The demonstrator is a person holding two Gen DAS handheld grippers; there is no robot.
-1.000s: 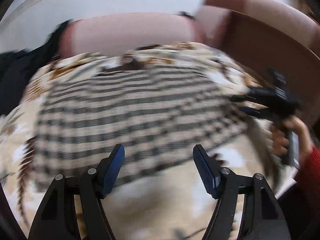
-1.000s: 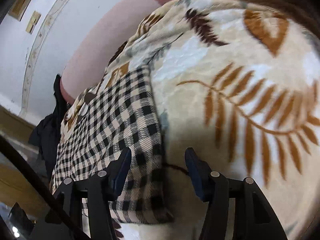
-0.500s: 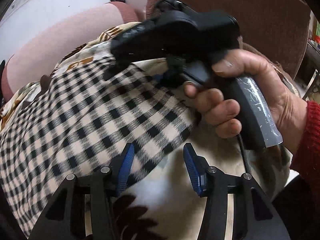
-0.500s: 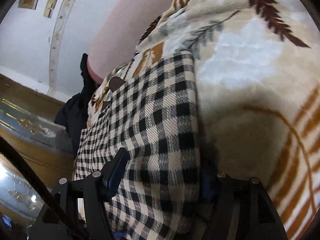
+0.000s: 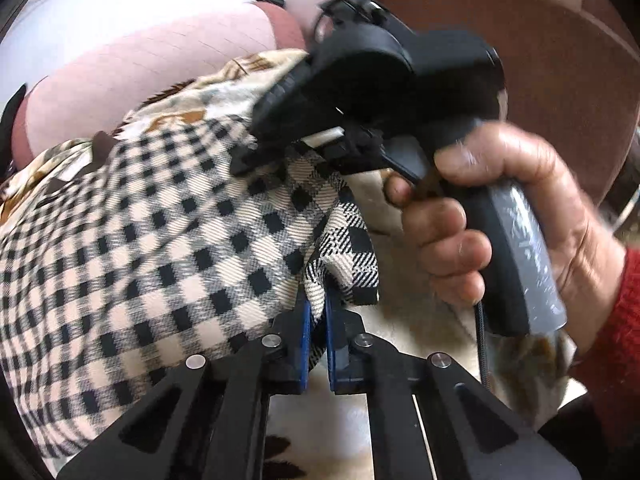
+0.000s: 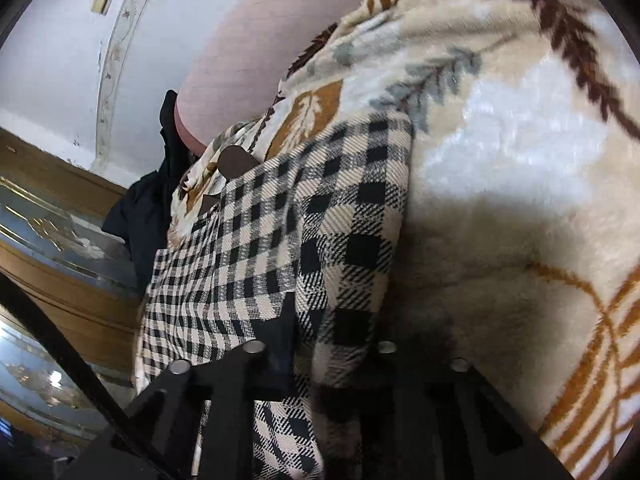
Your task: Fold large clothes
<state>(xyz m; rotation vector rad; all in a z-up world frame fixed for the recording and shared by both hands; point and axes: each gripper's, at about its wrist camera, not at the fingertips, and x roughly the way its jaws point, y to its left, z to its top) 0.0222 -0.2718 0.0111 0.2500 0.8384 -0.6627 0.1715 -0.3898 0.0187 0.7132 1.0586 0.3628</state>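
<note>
A black-and-cream checked garment [image 5: 160,240] lies spread on a cream leaf-patterned blanket [image 5: 224,92]. In the left wrist view my left gripper [image 5: 316,320] is shut on the garment's near right corner, and the cloth bunches up between its blue pads. Just beyond, a hand [image 5: 500,208] holds my right gripper [image 5: 264,156], whose fingers sit on the same right edge farther back. In the right wrist view the right gripper [image 6: 332,340] has its jaws closing on a fold of the checked garment [image 6: 280,220]. That fold drapes over and hides its right finger.
The blanket [image 6: 520,160] covers a pinkish-brown sofa, with its backrest [image 5: 140,60] behind and its armrest [image 5: 520,60] to the right. Dark clothing [image 6: 148,208] hangs at the sofa's far end. A wood-and-glass table [image 6: 48,240] stands beside it. A red sleeve [image 5: 616,340] is at the right.
Both grippers moved in to the garment's right edge and went from wide open to closed on it. The gripped cloth now bunches and lifts off the blanket.
</note>
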